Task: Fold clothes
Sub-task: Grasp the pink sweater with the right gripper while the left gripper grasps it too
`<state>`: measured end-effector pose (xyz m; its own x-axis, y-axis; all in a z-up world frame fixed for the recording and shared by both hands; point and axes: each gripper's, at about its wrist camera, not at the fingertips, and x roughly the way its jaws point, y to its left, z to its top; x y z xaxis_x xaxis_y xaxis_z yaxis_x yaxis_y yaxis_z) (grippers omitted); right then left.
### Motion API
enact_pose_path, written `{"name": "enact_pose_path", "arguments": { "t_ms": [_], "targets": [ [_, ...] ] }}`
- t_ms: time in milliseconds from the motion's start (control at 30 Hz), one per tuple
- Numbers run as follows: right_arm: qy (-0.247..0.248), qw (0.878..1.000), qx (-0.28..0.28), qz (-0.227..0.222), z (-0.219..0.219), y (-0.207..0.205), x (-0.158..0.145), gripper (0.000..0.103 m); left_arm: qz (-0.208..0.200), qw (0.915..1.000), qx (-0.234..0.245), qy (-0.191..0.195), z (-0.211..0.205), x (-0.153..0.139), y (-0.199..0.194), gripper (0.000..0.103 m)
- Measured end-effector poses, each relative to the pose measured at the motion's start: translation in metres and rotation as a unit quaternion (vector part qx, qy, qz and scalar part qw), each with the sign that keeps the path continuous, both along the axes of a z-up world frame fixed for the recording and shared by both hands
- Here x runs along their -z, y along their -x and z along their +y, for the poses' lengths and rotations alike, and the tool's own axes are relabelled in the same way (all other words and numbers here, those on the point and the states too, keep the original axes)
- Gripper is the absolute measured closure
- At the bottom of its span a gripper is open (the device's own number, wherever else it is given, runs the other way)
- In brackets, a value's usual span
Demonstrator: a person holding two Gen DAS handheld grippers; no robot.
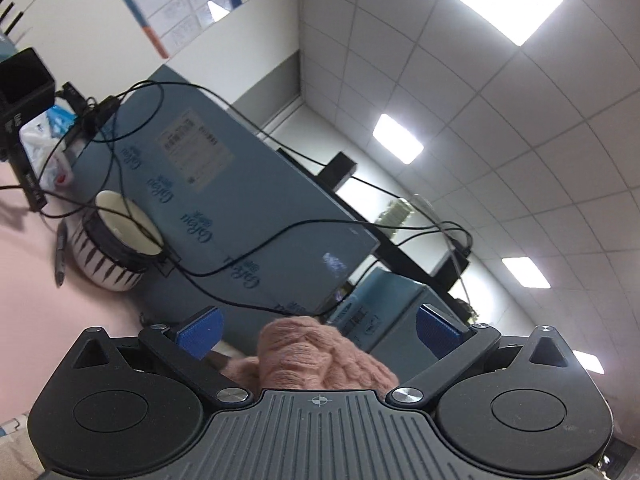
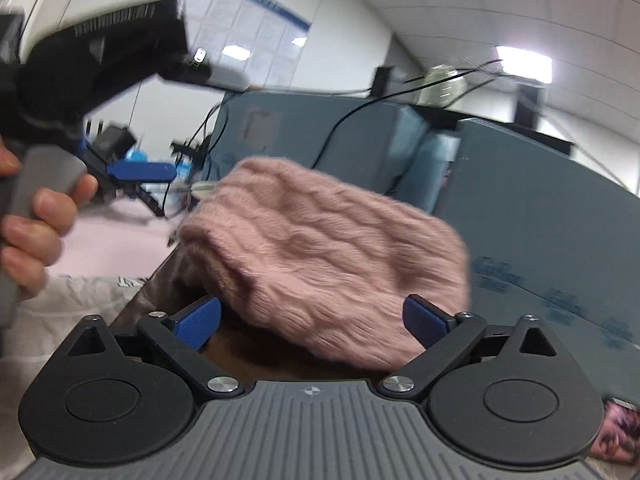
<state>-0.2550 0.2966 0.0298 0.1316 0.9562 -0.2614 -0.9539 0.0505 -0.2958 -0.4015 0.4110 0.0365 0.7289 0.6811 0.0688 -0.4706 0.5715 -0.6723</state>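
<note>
Nearest our lenses, both tongs gape wide and grip nothing: our left gripper [image 1: 318, 330] tilts up toward the ceiling, our right gripper [image 2: 312, 320] frames the pink cable-knit garment [image 2: 328, 256], which sits bunched in a compact mound on a dark surface, whether folded we cannot tell. Left to right we list a hand [image 2: 36, 220] on the other handle, a striped bowl [image 1: 116, 240], trailing black cables [image 1: 256, 240] and blue-grey boxes [image 1: 240, 184] crowding behind.

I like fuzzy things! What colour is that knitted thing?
Pink, with a cable-knit pattern; the knitted garment shows best in the right wrist view.
</note>
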Motion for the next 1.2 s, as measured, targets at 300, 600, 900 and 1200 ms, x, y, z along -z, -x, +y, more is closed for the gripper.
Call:
{"name": "enact_pose_path", "arguments": {
  "t_ms": [300, 600, 900, 1200],
  "targets": [
    [-0.045, 0.988, 0.053, 0.135, 0.016, -0.035, -0.016, 0.083, 0.034, 0.9990, -0.022, 0.020, 0.009, 0.013, -0.004, 0.023],
    [-0.114, 0.969, 0.099, 0.194, -0.016, -0.071, -0.034, 0.087, 0.292, 0.9542, -0.017, -0.061, -0.009, 0.016, -0.091, 0.077],
    [-0.203, 0.948, 0.103, 0.222, -0.107, -0.105, -0.070, 0.091, 0.295, 0.9312, -0.056, -0.206, -0.076, -0.004, -0.094, 0.084],
    [-0.223, 0.933, 0.192, 0.209, -0.240, -0.154, -0.067, 0.093, 0.250, 0.9231, 0.084, -0.280, -0.159, -0.012, -0.123, 0.085]
  ]
}}
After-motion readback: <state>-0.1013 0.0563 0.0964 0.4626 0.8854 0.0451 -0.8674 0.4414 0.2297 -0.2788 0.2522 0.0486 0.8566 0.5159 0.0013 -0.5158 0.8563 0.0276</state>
